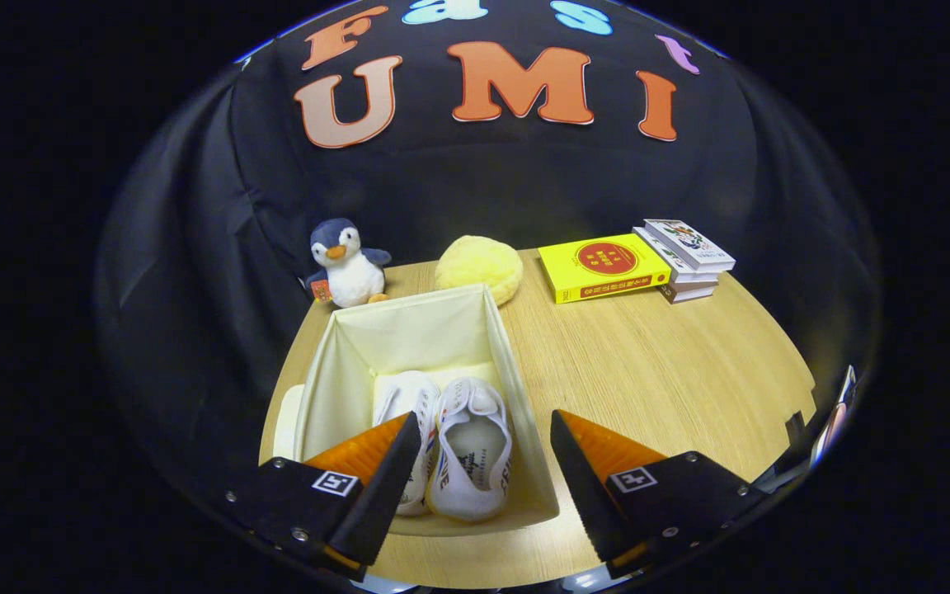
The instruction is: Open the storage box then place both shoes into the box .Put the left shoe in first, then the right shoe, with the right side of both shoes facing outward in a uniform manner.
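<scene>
Holding nothing, tool (485,445) spread above one open storage box (516,388), two shoes (450,445) inside, three books (640,264) beyond

Camera on tongs (485,462), looking down, close above table (656,371)

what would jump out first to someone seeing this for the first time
Probably the open cream storage box just ahead of the gripper, with a pair of white shoes lying side by side inside it; the fingers are spread apart above the box's near end, holding nothing. Next, the bright yellow book at the far side of the wooden table, and the plush penguin behind the box.
</scene>
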### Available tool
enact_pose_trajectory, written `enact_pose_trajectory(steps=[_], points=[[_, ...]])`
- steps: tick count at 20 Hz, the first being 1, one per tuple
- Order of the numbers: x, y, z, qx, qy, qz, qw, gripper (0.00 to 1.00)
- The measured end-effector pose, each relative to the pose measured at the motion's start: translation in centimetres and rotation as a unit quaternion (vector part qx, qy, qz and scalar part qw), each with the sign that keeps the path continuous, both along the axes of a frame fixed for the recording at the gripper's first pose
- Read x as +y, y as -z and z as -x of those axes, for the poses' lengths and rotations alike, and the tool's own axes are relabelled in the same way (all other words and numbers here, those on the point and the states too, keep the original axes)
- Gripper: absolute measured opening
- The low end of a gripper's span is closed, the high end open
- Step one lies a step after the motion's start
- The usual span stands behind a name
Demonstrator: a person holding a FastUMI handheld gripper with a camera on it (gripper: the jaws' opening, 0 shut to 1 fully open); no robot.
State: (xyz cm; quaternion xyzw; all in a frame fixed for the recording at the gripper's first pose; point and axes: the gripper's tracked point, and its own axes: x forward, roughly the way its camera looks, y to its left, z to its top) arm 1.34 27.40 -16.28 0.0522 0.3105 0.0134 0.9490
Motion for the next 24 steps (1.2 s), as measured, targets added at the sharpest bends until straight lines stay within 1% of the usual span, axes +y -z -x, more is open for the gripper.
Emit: enact_pose_trajectory(steps=[6,11,15,19,22,24], points=[[-4.8,-3.3,0.1,-0.047,-0.026,-0.002,0.999,0.98],[-12.2,-7.8,0.0,-0.092,-0.033,-0.01,0.995,0.98],[-19.2,-11.2,0.5,-0.132,-0.022,-0.014,0.991,0.97],[-24.9,-12.2,1.8,-0.144,-0.013,-0.013,0.989,0.98],[-27.9,-12.3,2.2,-0.148,0.004,-0.022,0.989,0.97],[-28.8,-11.8,2.4,-0.14,0.014,-0.032,0.989,0.98]])
